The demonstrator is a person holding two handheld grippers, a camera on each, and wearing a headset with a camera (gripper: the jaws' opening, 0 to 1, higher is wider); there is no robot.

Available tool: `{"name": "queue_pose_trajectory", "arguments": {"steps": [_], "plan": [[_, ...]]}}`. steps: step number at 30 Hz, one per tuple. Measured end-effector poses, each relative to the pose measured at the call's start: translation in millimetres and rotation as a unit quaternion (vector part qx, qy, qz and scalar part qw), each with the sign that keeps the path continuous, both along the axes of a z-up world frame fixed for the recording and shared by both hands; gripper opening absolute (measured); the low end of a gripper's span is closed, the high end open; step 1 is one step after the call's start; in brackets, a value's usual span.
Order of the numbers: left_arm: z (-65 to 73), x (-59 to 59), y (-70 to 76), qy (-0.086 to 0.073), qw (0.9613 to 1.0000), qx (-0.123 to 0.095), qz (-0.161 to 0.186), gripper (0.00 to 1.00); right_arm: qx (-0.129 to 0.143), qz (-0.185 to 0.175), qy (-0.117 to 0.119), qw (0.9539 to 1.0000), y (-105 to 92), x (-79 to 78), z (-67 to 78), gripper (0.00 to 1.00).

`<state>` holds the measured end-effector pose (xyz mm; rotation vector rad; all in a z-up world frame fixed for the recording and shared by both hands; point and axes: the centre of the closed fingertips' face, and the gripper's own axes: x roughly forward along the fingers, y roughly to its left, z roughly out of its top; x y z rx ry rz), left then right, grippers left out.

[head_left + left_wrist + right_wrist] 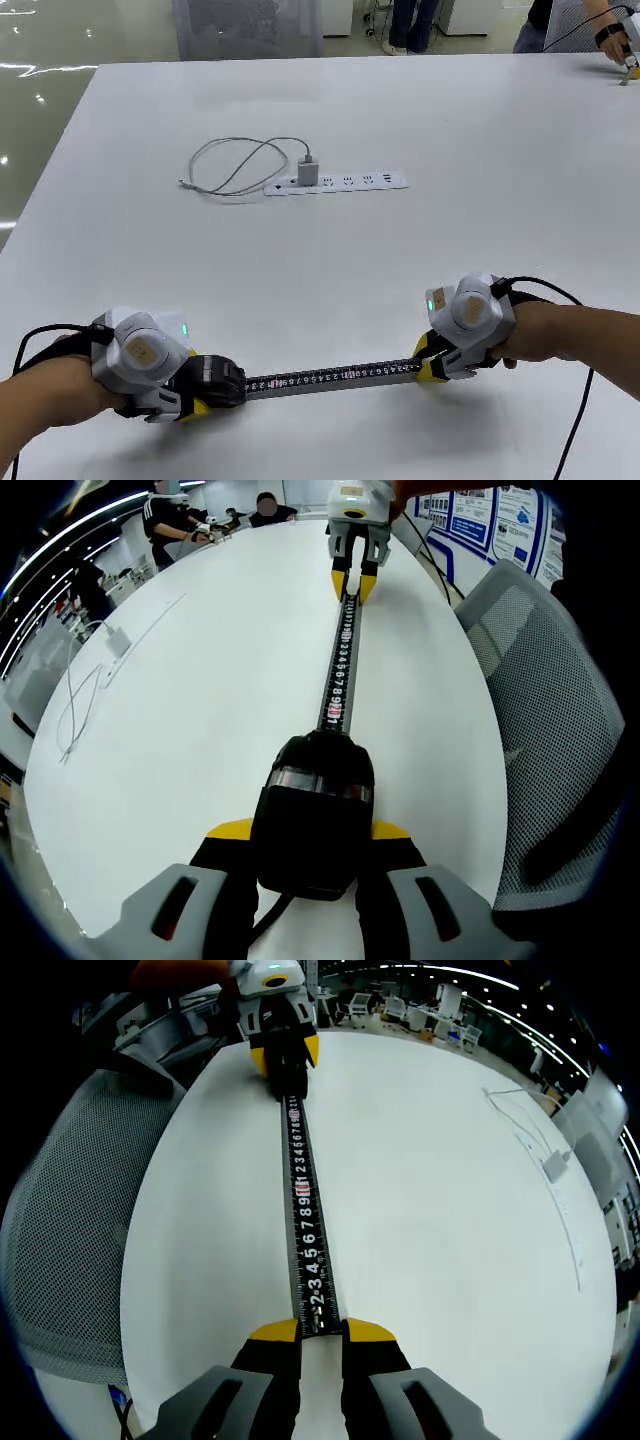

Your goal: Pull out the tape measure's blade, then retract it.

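White tabletop runs out ahead of me, bare but for a power strip with a charger plugged in and its cable looped off to the left. All of that sits in the upper middle of the head view, well apart from my work.

Along the bottom edge of that view I have the tape measure stretched between my two tongs. My left gripper, at lower left, is clamped on the black case. In the left gripper view the case sits squarely between the yellow tips at the bottom of the frame, mouth pointing away, so the blade leaves it in a straight line.

My right gripper, at lower right of the head view, is pinched together on the blade's free end. In the right gripper view the low numbers start right at the tips and the strip runs up the frame to the other tong. The blade lies numbers up, low over the table or on it; I cannot tell which.

I hold the two tongs facing each other on one line because, as I judge it, a sideways pull would kink the strip or twist the case. By my reckoning the pull-out is done or nearly so, and the retract is not yet begun. That will call for bringing the right tong toward the case without letting go, so the blade does not snap back.
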<state>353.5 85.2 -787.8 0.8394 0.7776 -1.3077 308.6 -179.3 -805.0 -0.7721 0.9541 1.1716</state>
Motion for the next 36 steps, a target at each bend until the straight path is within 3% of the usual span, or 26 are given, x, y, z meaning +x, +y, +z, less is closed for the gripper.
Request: {"name": "queue_pose_trajectory", "arguments": {"steps": [9, 10, 12, 13, 14, 19, 27, 34, 35, 36], "plan": [[4.2, 5.5, 2.1, 0.000, 1.0000, -0.004, 0.005, 0.34, -0.014, 0.010, 0.008, 0.9998, -1.0, 2.3, -0.2, 0.12], [6.1, 5.7, 1.7, 0.006, 0.9999, -0.008, 0.010, 0.36, -0.013, 0.004, 0.013, 0.9998, -1.2, 2.6, -0.2, 0.12], [13.8, -5.6, -7.8, 0.054, 0.9974, -0.043, 0.021, 0.43, -0.014, 0.006, 0.016, 0.9998, -1.3, 2.5, -0.6, 0.12], [18.0, -5.2, -10.0, 0.053, 0.9972, -0.050, 0.016, 0.50, -0.015, 0.008, 0.017, 0.9997, -1.4, 2.4, -0.6, 0.12], [18.6, -3.8, -7.9, 0.049, 0.9977, -0.042, 0.017, 0.54, -0.016, 0.008, 0.017, 0.9997, -1.9, 2.7, -0.8, 0.14], [22.1, -8.4, -6.9, 0.063, 0.9973, -0.032, 0.018, 0.67, -0.019, 0.012, 0.013, 0.9997, -3.5, 4.0, 2.9, 0.17], [22.6, -7.4, 0.2, 0.061, 0.9974, -0.019, 0.034, 0.75, 0.004, -0.022, 0.024, 0.9995, 0.5, -1.5, 13.1, 0.35], [25.6, -6.6, 2.9, 0.066, 0.9938, -0.041, 0.079, 0.95, 0.035, -0.069, 0.008, 0.9970, -0.3, -0.7, 21.2, 0.40], [26.2, -5.8, 3.0, 0.065, 0.9931, -0.046, 0.086, 0.98, 0.039, -0.079, -0.003, 0.9961, -1.5, 2.3, 22.4, 0.40], [29.5, -5.9, 0.0, 0.073, 0.9900, -0.067, 0.101, 0.99, 0.047, -0.093, -0.021, 0.9943, -2.9, 7.4, 25.5, 0.41]]}}
